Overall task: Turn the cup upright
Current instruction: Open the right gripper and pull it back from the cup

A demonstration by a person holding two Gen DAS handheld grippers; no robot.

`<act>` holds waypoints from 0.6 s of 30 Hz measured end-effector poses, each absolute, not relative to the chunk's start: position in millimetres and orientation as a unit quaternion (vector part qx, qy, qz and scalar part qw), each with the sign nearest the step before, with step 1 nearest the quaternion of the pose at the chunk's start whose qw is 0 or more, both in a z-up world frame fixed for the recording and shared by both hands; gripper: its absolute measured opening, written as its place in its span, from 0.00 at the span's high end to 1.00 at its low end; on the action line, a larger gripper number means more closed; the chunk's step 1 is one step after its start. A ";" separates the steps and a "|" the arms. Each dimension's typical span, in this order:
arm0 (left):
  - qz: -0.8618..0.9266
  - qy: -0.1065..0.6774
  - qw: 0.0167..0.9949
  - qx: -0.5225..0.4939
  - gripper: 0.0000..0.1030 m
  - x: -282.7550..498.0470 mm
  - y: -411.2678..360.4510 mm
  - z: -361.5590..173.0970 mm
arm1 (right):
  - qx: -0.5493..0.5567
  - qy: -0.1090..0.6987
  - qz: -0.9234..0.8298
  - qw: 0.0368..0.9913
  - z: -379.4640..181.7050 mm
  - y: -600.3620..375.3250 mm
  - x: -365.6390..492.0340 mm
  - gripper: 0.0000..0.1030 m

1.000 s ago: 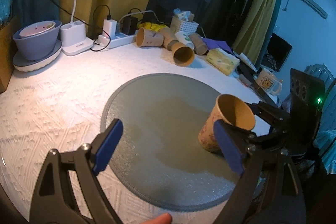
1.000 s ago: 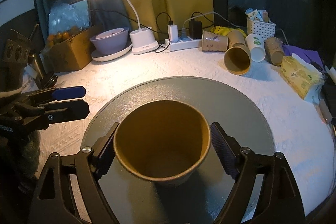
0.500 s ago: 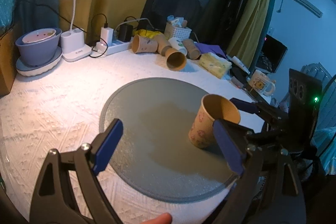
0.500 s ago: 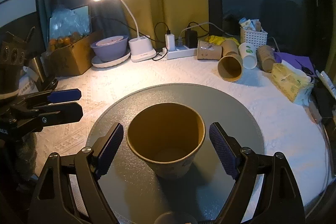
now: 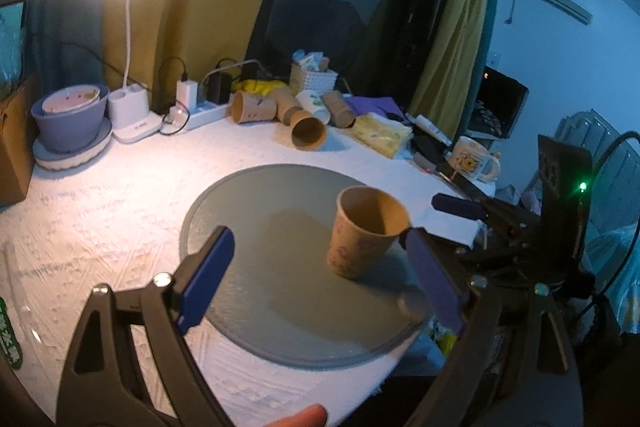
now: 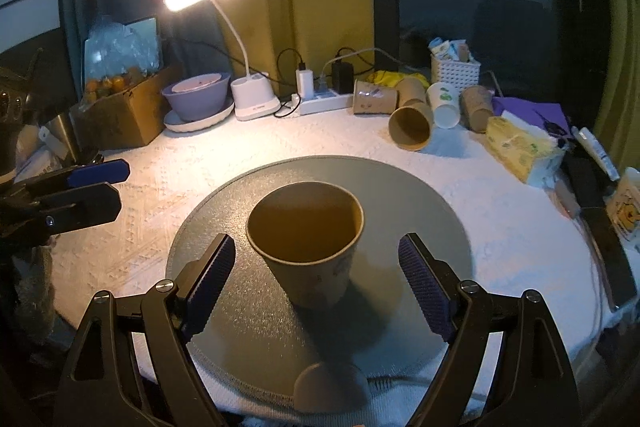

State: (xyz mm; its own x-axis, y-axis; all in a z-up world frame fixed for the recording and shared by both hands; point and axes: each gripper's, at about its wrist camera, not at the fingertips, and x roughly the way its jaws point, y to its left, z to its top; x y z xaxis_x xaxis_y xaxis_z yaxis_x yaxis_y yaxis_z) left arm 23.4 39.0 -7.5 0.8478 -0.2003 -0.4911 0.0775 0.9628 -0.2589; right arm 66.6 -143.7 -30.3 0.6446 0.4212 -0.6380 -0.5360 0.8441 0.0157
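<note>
A brown paper cup [image 6: 310, 259] stands upright, mouth up, on the round grey mat [image 6: 420, 199]. It also shows in the left wrist view [image 5: 362, 233] on the mat's right part [image 5: 248, 203]. My right gripper [image 6: 318, 279] is open, its blue pads a little short of the cup on both sides, not touching it. In the left wrist view it shows at the right [image 5: 440, 223], open beside the cup. My left gripper [image 5: 320, 281] is open and empty above the mat's near edge; in the right wrist view it shows at the far left [image 6: 94, 187].
Several paper cups [image 6: 412, 125] lie at the back by a power strip [image 6: 320, 103]. A lit desk lamp [image 6: 250, 95], a purple bowl [image 6: 198, 99], a cardboard box [image 6: 120, 115], a tissue pack [image 6: 520, 147], a white basket [image 6: 454, 73] and a mug [image 5: 472, 159] ring the table.
My right gripper opened, let go of the cup and drew back. The cup went from tilted to standing upright on the mat. My left gripper pulled back and rose.
</note>
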 end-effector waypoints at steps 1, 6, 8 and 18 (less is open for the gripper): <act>-0.075 0.265 0.955 -0.113 0.14 21.4 36.7 -5.4 | -0.087 0.325 0.264 0.904 -27.6 -145.4 63.5 0.16; -0.087 0.256 0.957 -0.105 0.13 8.6 25.3 6.0 | -0.084 0.307 0.255 0.913 -12.0 -153.7 46.1 0.16; -0.091 0.251 0.958 -0.101 0.13 3.9 21.2 10.6 | -0.084 0.301 0.252 0.916 -6.1 -155.7 39.7 0.16; -0.101 0.228 0.965 -0.081 0.13 -14.0 5.7 32.1 | -0.084 0.257 0.254 0.929 28.0 -159.2 10.2 0.16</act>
State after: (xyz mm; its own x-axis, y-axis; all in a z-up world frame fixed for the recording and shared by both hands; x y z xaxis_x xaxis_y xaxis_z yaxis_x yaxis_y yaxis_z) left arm -14.0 5.7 32.1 0.8755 -0.2325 -0.4236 0.1582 0.9663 -0.2032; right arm 10.2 -159.2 28.0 0.7394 0.4285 -0.5194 -0.5146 0.8570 -0.0256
